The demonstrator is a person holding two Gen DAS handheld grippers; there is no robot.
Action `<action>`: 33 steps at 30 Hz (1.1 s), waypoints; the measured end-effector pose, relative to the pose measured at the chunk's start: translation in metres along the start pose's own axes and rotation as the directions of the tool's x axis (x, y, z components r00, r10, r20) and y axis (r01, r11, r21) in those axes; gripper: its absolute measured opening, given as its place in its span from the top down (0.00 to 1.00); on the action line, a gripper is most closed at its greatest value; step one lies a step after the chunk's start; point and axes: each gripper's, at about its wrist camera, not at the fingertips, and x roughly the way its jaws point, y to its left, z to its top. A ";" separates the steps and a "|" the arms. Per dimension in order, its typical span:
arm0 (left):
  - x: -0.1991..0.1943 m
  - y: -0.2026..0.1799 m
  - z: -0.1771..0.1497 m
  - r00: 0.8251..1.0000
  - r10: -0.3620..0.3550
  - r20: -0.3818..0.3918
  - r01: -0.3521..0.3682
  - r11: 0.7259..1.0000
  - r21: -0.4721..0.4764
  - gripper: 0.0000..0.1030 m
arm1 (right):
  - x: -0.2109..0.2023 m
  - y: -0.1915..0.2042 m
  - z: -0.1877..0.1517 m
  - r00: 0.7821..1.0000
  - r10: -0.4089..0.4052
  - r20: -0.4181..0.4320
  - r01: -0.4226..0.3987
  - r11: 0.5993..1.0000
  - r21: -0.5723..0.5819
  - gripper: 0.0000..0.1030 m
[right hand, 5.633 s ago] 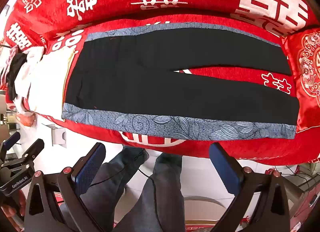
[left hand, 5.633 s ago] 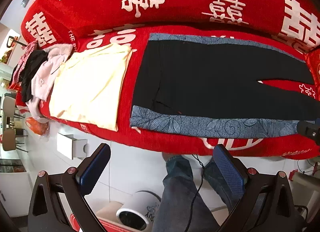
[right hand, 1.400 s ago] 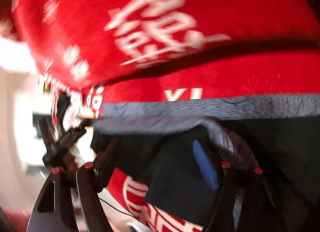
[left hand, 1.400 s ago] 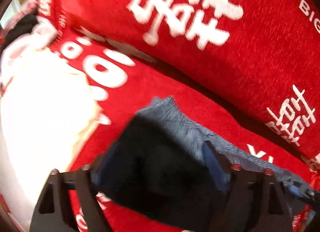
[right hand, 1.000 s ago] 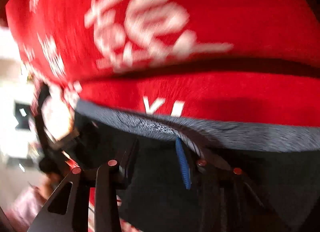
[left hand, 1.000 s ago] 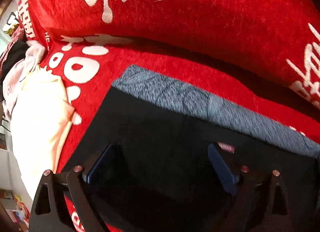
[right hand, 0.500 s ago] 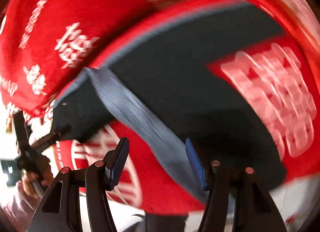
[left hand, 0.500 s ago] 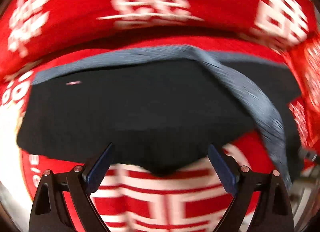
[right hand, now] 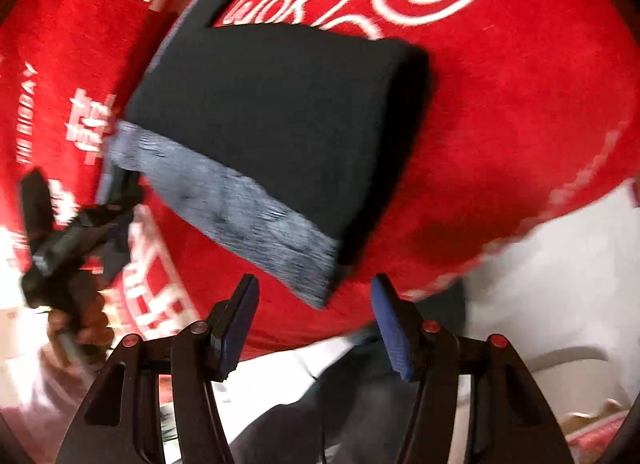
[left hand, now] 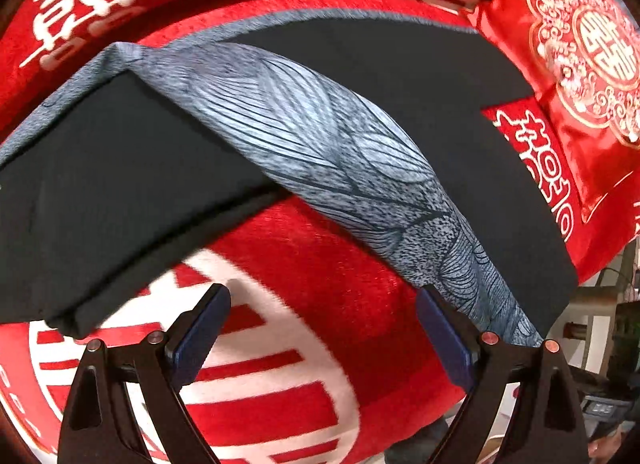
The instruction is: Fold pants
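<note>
The black pants (left hand: 132, 168) with grey leaf-print side bands (left hand: 332, 144) lie on the red sofa seat, one leg folded over the other, the band running diagonally across. My left gripper (left hand: 324, 328) is open and empty, just in front of the pants' near edge. In the right wrist view the leg ends (right hand: 280, 112) lie stacked with a grey band (right hand: 248, 220) toward me. My right gripper (right hand: 316, 316) is open and empty, just short of the band's corner. The left gripper also shows in the right wrist view (right hand: 72, 232).
The red sofa cover (left hand: 304, 264) with white characters lies under the pants. A red embroidered cushion (left hand: 580, 64) sits at the right end. White floor (right hand: 560, 284) and the person's legs (right hand: 340, 416) are below the sofa's front edge.
The near leg has been folded back over the far leg. Both grippers have let go and pulled back toward the sofa's front edge; the right one has swung to the leg ends.
</note>
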 end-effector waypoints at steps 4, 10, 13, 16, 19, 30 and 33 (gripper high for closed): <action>0.006 -0.013 -0.001 0.998 0.058 -0.011 -0.057 0.998 0.004 0.08 | 0.017 0.006 0.014 0.995 0.082 -0.065 -0.083 0.996 -0.017 0.99; -0.022 -0.017 0.018 0.994 0.102 0.033 -0.100 0.993 -0.058 0.08 | -0.059 0.046 0.071 0.987 0.160 0.019 -0.155 0.975 -0.158 0.97; -0.039 -0.011 0.035 0.990 0.126 0.069 -0.117 0.985 -0.127 0.08 | -0.095 0.071 0.134 0.984 0.157 0.087 -0.130 0.959 -0.253 0.97; -0.053 -0.003 0.055 0.980 0.165 0.111 -0.142 0.971 -0.191 0.08 | -0.120 0.083 0.202 0.977 0.151 0.151 -0.098 0.944 -0.314 0.97; -0.053 0.006 0.075 0.967 0.218 0.133 -0.185 0.957 -0.223 0.08 | -0.118 0.096 0.280 0.976 0.088 0.198 -0.016 0.940 -0.341 0.96; 0.018 0.016 0.114 0.941 0.338 0.033 -0.320 0.915 -0.247 0.08 | -0.107 0.114 0.289 0.978 -0.073 0.197 0.160 0.865 -0.475 0.26; 0.019 0.017 0.111 0.942 0.332 0.044 -0.307 0.910 -0.278 0.08 | -0.089 0.071 0.264 0.982 -0.126 0.139 0.170 0.913 -0.370 0.26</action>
